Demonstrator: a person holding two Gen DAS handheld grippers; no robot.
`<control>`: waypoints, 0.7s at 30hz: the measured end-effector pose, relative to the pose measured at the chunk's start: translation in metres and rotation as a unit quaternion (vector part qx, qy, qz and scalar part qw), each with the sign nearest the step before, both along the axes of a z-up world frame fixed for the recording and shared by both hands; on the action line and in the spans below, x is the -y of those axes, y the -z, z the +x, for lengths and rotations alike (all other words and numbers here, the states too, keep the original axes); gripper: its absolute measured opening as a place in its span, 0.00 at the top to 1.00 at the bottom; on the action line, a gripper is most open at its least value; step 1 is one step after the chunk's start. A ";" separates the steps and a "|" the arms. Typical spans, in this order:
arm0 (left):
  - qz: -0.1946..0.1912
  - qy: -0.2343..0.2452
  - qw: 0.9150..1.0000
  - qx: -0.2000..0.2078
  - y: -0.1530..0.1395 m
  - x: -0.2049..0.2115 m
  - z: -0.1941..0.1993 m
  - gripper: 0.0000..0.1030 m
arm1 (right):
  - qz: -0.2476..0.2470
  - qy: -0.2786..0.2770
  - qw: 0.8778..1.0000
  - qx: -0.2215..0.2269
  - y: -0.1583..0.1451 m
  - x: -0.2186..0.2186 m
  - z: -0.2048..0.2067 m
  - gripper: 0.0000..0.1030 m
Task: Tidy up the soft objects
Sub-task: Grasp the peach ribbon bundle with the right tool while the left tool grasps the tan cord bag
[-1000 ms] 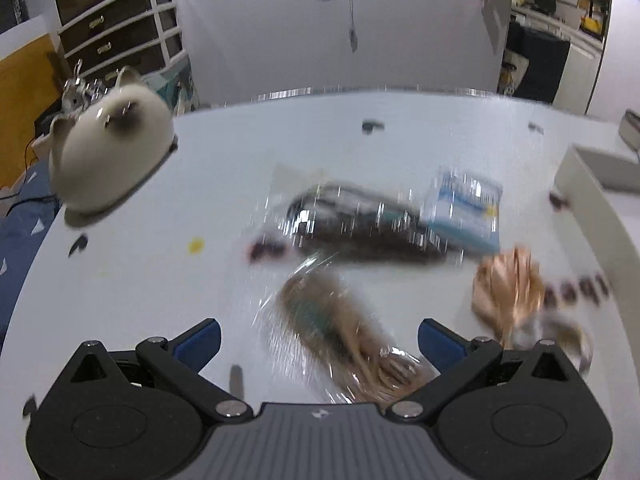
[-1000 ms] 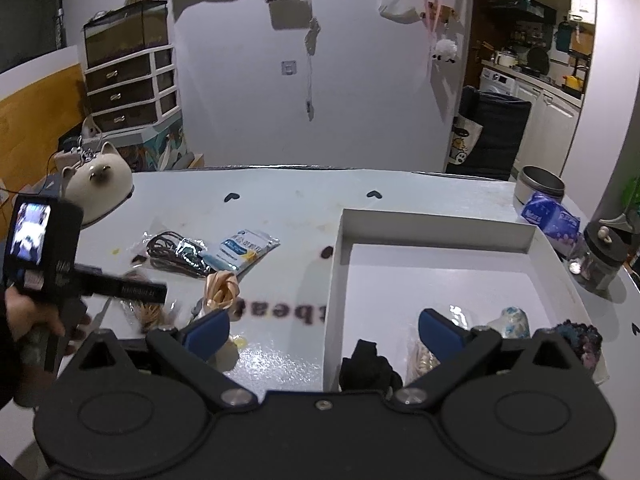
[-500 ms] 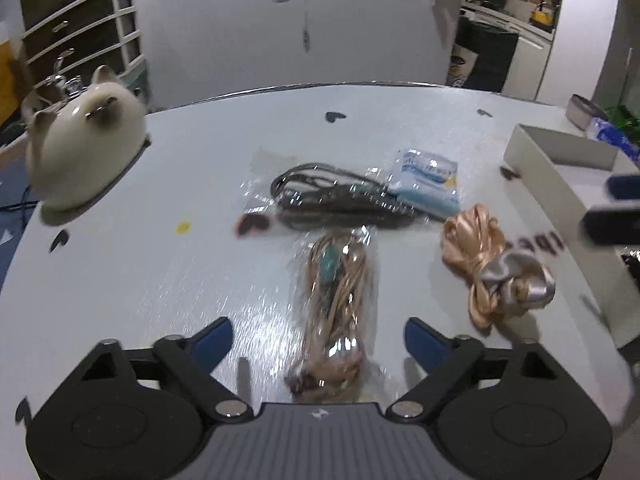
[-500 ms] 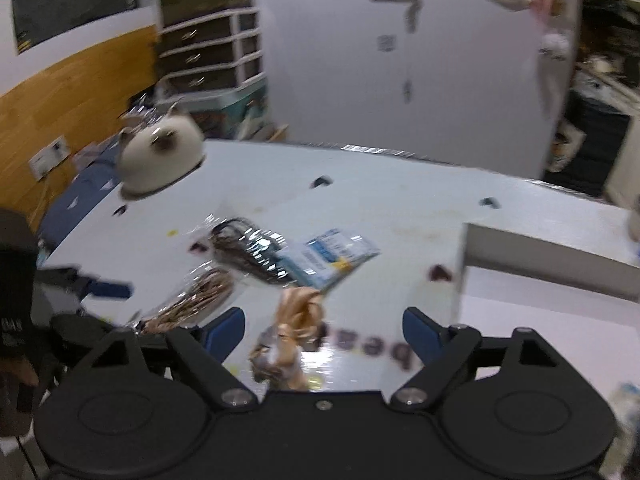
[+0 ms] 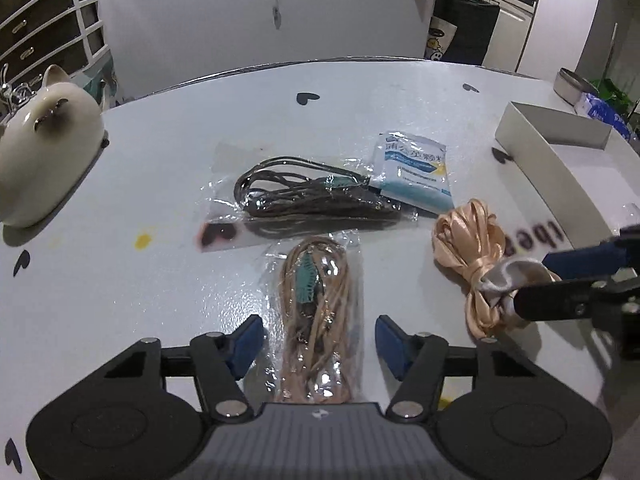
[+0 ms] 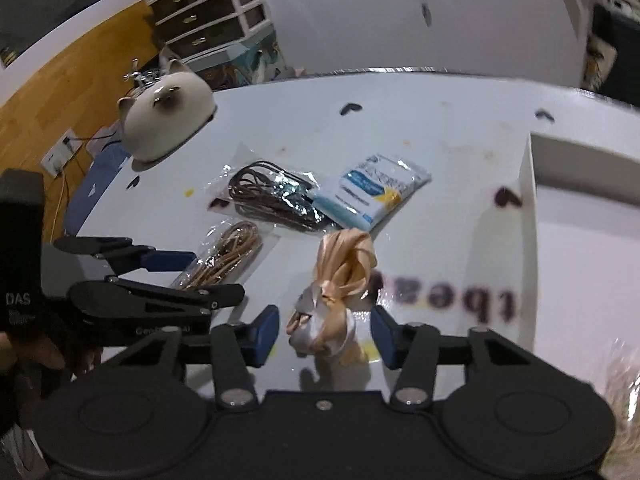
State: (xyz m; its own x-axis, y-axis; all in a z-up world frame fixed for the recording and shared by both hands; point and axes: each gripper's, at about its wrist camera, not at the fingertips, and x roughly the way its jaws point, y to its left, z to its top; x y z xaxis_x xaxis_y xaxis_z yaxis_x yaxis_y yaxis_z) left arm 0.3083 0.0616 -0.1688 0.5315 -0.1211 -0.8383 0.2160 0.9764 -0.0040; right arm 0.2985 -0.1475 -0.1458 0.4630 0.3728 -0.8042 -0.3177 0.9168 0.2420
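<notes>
A clear bag of tan cord (image 5: 316,304) with a teal piece lies on the white table, between the fingers of my left gripper (image 5: 319,344). Its jaws are closing; the blue pads stand just clear of the bag on both sides. A peach satin ribbon bundle (image 6: 340,280) with a silver-grey end sits between the fingers of my right gripper (image 6: 323,334). Those jaws are closing too, with gaps beside the bundle. The right gripper (image 5: 528,282) shows at the ribbon bundle (image 5: 468,240) in the left wrist view. The left gripper (image 6: 216,276) straddles the tan cord bag (image 6: 228,252) in the right wrist view.
A bag of dark cord (image 5: 312,196) and a blue-white packet (image 5: 416,176) lie further back. A white open box (image 5: 560,168) stands at the right. A cream cat-shaped pot (image 5: 44,160) sits at the table's left edge, and a round tin (image 5: 572,84) at the far right.
Both grippers' jaws have narrowed. The right gripper swung left and down from over the white box to the ribbon bundle. The tan cord bag now lies straight between the left fingers.
</notes>
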 end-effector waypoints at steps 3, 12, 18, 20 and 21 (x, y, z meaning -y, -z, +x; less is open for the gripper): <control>0.010 0.000 1.000 0.000 0.000 0.003 0.002 0.54 | 0.004 0.016 1.000 -0.015 0.005 0.001 0.002 0.63; -0.008 -0.005 1.000 0.005 -0.009 0.003 -0.005 0.78 | 0.005 0.007 1.000 -0.023 0.007 0.001 -0.011 0.85; -0.026 -0.013 1.000 0.005 -0.015 0.002 -0.020 0.80 | -0.001 0.004 1.000 -0.010 -0.001 0.003 -0.026 0.89; -0.033 -0.016 0.999 0.006 -0.016 0.002 -0.029 0.80 | 0.000 0.005 1.000 -0.006 -0.004 0.005 -0.031 0.89; -0.036 -0.017 0.999 0.006 -0.017 0.002 -0.033 0.80 | 0.000 0.005 1.000 -0.003 -0.006 0.005 -0.034 0.89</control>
